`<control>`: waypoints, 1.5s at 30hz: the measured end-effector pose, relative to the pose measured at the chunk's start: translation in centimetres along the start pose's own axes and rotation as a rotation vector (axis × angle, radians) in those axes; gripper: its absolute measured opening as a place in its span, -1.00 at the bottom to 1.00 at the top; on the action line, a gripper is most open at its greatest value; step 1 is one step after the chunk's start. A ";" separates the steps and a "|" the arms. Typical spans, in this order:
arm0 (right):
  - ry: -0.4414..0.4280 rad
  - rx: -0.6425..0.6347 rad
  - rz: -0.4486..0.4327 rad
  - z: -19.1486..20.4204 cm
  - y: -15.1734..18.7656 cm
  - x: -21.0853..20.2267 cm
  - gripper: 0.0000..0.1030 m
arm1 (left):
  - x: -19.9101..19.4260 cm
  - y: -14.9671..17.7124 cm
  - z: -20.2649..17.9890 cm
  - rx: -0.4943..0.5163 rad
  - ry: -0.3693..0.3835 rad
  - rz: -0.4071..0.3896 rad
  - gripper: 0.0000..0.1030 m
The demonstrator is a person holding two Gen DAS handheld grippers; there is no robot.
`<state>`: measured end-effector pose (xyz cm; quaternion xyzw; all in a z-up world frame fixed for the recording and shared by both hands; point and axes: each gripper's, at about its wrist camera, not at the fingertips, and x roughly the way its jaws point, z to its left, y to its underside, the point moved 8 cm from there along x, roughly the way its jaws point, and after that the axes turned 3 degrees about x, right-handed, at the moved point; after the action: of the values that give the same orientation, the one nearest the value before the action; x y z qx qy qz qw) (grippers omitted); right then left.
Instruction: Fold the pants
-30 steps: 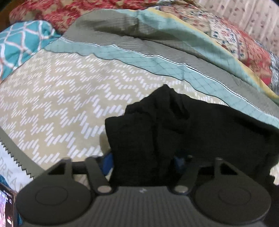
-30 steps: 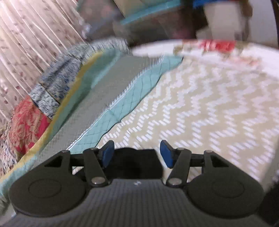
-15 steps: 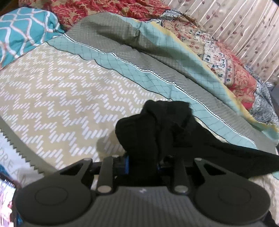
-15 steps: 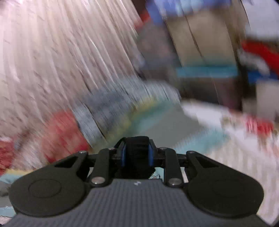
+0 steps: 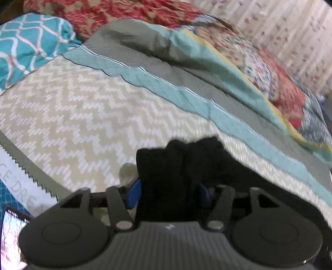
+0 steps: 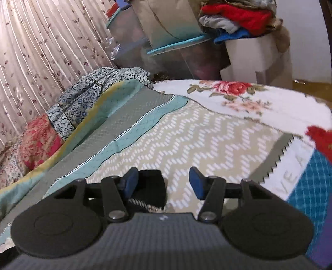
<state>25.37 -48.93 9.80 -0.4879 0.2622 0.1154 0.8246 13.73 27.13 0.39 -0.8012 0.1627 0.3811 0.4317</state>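
Note:
The black pants are bunched up between the blue fingers of my left gripper, which is shut on them just above the chevron bedspread. More black cloth trails off to the right under the gripper. In the right wrist view, my right gripper is open and empty. A small black piece of the pants lies on the bedspread by its left finger.
A folded grey and teal quilt and red floral bedding lie along the far side of the bed. A teal pillow is at the left. Curtains, storage bins and a clothes pile stand beyond the bed.
My right gripper was shut on the black cloth half a second ago; it has opened and let go, and swung back down to the bed. My left gripper has widened a little but still holds the pants.

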 end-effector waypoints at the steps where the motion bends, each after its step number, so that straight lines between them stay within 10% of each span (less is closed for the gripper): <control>1: 0.008 0.014 0.015 0.4 -0.3 0.6 0.14 | 0.4 -0.4 0.1 -0.018 -0.003 0.002 0.39; 8: 0.036 0.119 0.216 1.9 -0.9 7.7 0.14 | 3.9 -0.9 -3.5 0.095 -0.015 0.051 0.84; 9: 0.063 0.126 0.249 2.1 -0.4 8.4 -0.07 | 4.5 -0.7 -4.0 0.121 -0.035 0.056 0.77; 10: 0.082 0.130 0.277 2.3 0.1 9.1 -0.63 | 5.2 -0.4 -4.2 0.151 -0.059 0.069 0.24; 12: 0.110 0.116 0.298 2.7 0.6 10.1 -0.89 | 6.5 0.2 -4.5 0.202 -0.112 0.106 -0.17; 19: -0.301 0.206 -0.068 7.2 -7.4 2.1 -0.89 | 2.7 -0.8 -3.9 0.111 -0.003 0.030 -0.48; 23: -0.312 0.225 -0.088 4.1 -6.0 -0.4 -0.86 | 2.1 -0.1 -3.5 0.104 0.019 0.052 -0.47; 28: 0.124 0.161 0.143 -4.1 1.9 1.8 -0.54 | 2.6 0.7 -3.3 0.110 0.002 0.083 -0.17; 35: 0.059 -0.076 -0.008 0.2 -0.7 -0.6 -0.17 | 1.4 -1.3 -3.2 0.132 -0.003 0.000 0.35; 39: -0.037 -0.220 0.108 5.8 0.3 2.5 0.06 | 2.4 -2.1 -3.5 0.188 -0.031 -0.010 0.42; 45: 0.104 -0.231 0.280 6.7 3.2 9.9 0.14 | 4.0 -2.7 -4.6 0.253 0.006 0.000 0.79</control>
<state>34.34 -42.20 4.58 -0.5433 0.3549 0.2331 0.7243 20.07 25.20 0.50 -0.7415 0.2109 0.3550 0.5288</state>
